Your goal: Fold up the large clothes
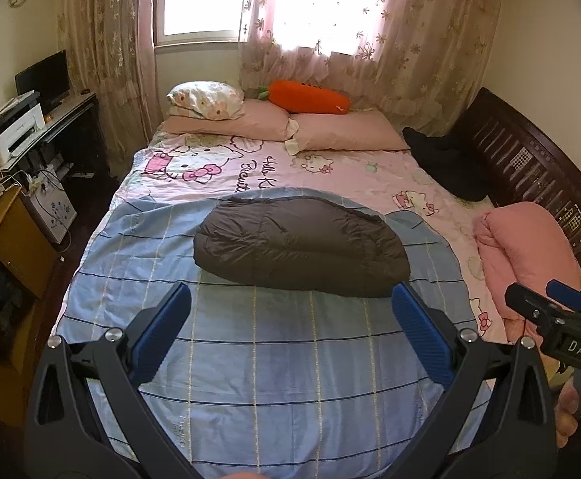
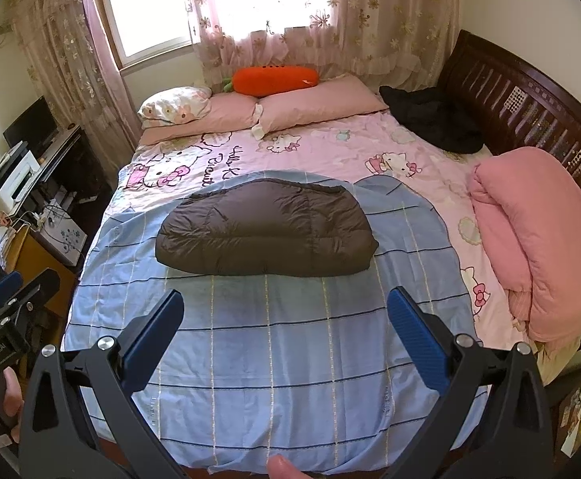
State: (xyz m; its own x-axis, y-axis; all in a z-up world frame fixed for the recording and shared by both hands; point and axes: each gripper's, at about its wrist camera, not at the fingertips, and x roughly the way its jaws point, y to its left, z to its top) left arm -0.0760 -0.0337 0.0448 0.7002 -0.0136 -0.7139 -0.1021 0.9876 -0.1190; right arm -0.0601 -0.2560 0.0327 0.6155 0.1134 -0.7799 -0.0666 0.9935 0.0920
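**Me:** On top of the wide bed with the pink cartoon-cat printed sheet [image 2: 330, 147] lies a light blue checked cotton sheet [image 2: 274, 343], spread flat over the near half. Sitting on its far part is the dark brown quilted puffer jacket [image 2: 266, 231], folded into a puffy bundle, roughly centred between my two tools.

**Other guy:** What's off to the side?

**Me:** A rolled-up pink padded duvet [image 2: 542, 239] along the right edge by the dark wooden slatted headboard [image 2: 530, 107], and a crumpled black garment [image 2: 438, 119] further back. Two pink pillows [image 2: 314, 103], a floral one, and an orange carrot-shaped plush cushion [image 2: 274, 78] line the window side.

**Other guy:** And the grippers?

**Me:** My right gripper [image 2: 286, 315] hovers above the blue sheet, blue-padded fingers spread wide, pinching nothing. My left gripper [image 1: 292, 311] is the same: fingers wide apart, nothing between them, short of the jacket. Neither touches the jacket.
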